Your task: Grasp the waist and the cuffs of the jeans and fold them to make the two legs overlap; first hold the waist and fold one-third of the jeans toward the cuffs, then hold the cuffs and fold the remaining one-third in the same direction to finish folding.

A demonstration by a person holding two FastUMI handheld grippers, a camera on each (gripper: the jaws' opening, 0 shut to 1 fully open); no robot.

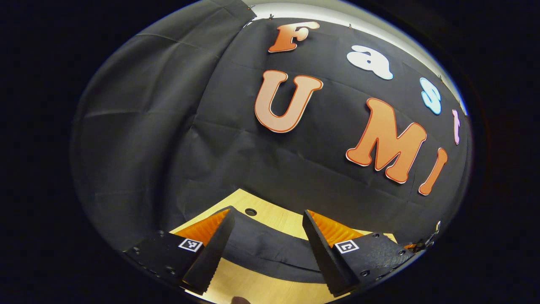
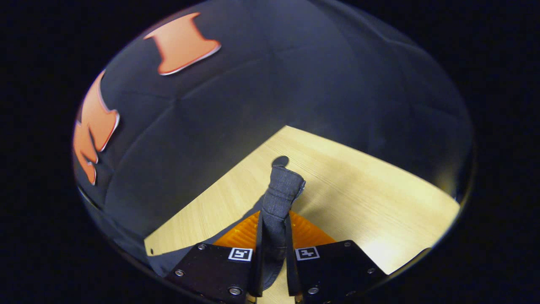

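Note:
In the left gripper view the dark jeans [image 1: 270, 253] lie as a curved band across the light wooden table [image 1: 270, 215]. My left gripper [image 1: 268, 219] hangs above them, its two fingers wide apart and nothing between them. In the right gripper view a hemmed edge of the dark jeans [image 2: 278, 198] sticks up from between the fingers, a cuff or the waist, I cannot tell which. My right gripper [image 2: 273, 223] is shut on that fold, held above the table.
The wooden table [image 2: 358, 198] has a small round hole [image 1: 250, 212] near its far edge, seen also as a dark hole [image 2: 280, 161] beyond the held fabric. Black cloth walls rise close behind the table on both sides.

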